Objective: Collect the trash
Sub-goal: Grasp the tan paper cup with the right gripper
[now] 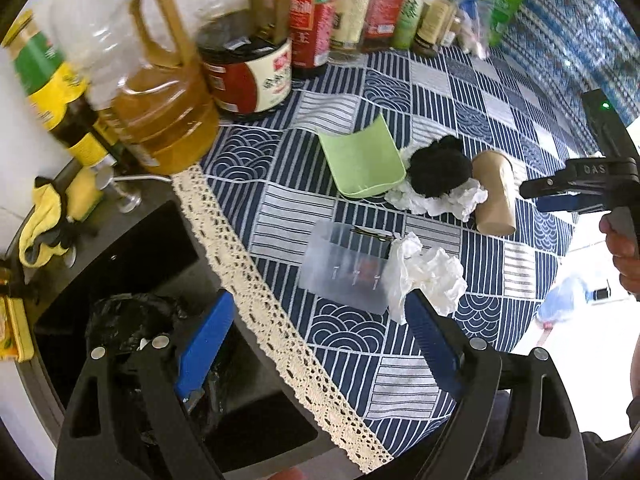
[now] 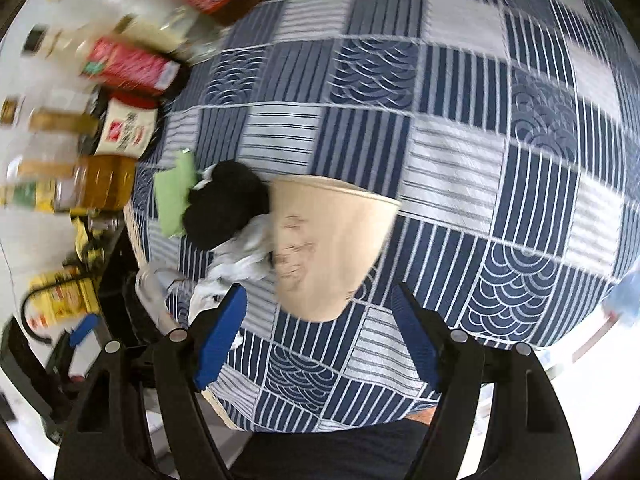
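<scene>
Left wrist view: trash lies scattered on a blue-and-white patterned tablecloth [image 1: 440,92], with a crumpled white tissue [image 1: 430,278] nearest the camera, touching a flat clear plastic tray [image 1: 344,264]. Farther back, a black wad [image 1: 438,170] sits on more crumpled white paper [image 1: 444,200], wedged between a pale green plastic piece [image 1: 362,162] and a brown paper cup [image 1: 494,196] lying on its side. The left gripper [image 1: 316,338] points steeply down over the table's lace-trimmed edge [image 1: 256,276], its blue-padded jaws spread wide with nothing between them; one finger hangs over a dark bin lined with a black bag [image 1: 132,320], the other over the tissue. The right gripper [image 2: 320,336], held by a hand [image 1: 624,256] at the frame's right edge, hovers just above the paper cup [image 2: 332,248], jaws likewise apart and gripping nothing, though the cup's lower end falls between its fingers in the blurred right wrist view. A row of sauce and oil bottles [image 1: 360,8] lines the back of the table, with a large jug of golden oil [image 1: 160,108] and a dark soy sauce jug [image 1: 248,68] nearer the bin. A yellow cloth [image 1: 44,220] hangs beside a metal tap [image 1: 120,184].
</scene>
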`<state>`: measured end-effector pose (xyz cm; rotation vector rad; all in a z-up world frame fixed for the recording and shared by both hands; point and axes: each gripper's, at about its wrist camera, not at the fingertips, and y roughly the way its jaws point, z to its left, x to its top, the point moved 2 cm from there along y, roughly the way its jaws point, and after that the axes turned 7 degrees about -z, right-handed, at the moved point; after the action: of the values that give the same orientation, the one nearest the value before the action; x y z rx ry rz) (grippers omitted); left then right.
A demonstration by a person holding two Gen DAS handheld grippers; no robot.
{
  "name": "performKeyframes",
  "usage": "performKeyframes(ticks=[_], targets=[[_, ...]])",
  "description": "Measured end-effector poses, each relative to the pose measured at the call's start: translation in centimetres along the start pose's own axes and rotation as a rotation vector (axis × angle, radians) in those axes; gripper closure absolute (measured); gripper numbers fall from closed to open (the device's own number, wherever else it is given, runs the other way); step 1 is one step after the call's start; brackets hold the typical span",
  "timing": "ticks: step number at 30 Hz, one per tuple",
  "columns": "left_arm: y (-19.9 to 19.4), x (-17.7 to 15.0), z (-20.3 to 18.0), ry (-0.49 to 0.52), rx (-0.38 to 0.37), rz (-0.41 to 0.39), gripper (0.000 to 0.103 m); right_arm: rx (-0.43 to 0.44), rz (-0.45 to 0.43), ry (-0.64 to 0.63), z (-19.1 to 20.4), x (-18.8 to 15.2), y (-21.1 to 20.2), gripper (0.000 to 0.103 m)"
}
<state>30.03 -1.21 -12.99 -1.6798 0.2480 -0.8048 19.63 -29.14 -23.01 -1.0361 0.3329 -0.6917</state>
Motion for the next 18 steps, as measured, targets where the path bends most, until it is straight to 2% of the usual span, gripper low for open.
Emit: performKeyframes(ticks=[9,14,18], targets=[[1.5,0.4,-1.2,0.042,0.040,0.050,0.018,0.098,0.022,0.085,-1.4,1.5,3.5,0.029],[1.9,0.2,-1.3,0.040,0.064,0.066,0.018,0.136,0.008,0.084,-1.3,2.3,3.7,0.036],[2.2,0.3,-1.3,0.034,0.073,0.074,0.018,0.111,-0.021,0.048,-1.2,2.7,3.3,0.038]])
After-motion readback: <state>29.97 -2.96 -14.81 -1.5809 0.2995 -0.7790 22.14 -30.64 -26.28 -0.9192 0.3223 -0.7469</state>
